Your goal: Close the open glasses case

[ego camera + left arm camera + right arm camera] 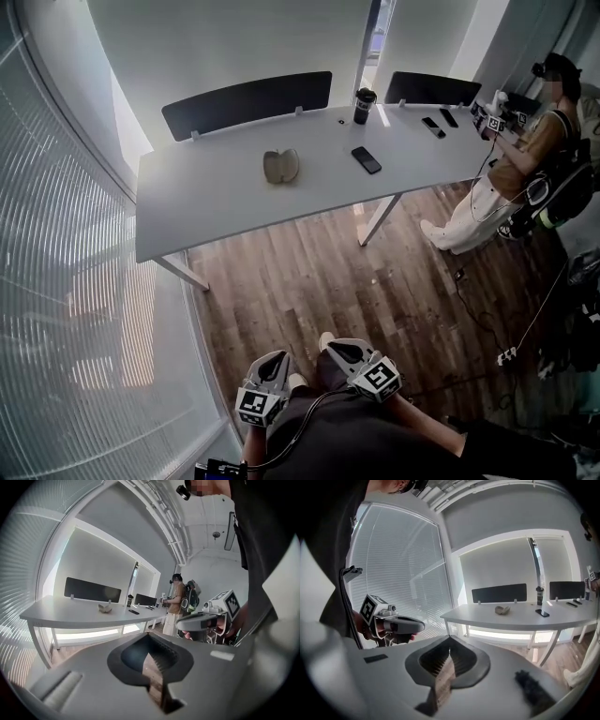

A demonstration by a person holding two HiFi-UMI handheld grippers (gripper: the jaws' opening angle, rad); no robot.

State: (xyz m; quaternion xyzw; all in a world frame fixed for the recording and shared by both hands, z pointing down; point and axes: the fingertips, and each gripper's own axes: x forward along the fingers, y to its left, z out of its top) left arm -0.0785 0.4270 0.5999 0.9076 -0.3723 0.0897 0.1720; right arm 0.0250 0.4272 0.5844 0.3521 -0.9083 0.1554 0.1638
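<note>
The open glasses case (281, 166) lies on the white table (206, 202), beige with its two halves spread apart. It shows small and far off in the left gripper view (105, 607) and in the right gripper view (502, 610). Both grippers are held close to my body, over the wooden floor and well short of the table. My left gripper (269, 367) (149, 640) is shut with nothing in it. My right gripper (339, 348) (450, 641) is also shut and holds nothing. Each one shows in the other's view: the right gripper (206, 620), the left gripper (393, 623).
A black phone (366, 159) and a black cup (364, 105) sit on the table right of the case. Two dark dividers (248, 101) stand along its far edge. Another person (520, 159) sits at the right end. Cables (511, 352) lie on the floor; a blinded window wall (66, 281) runs along the left.
</note>
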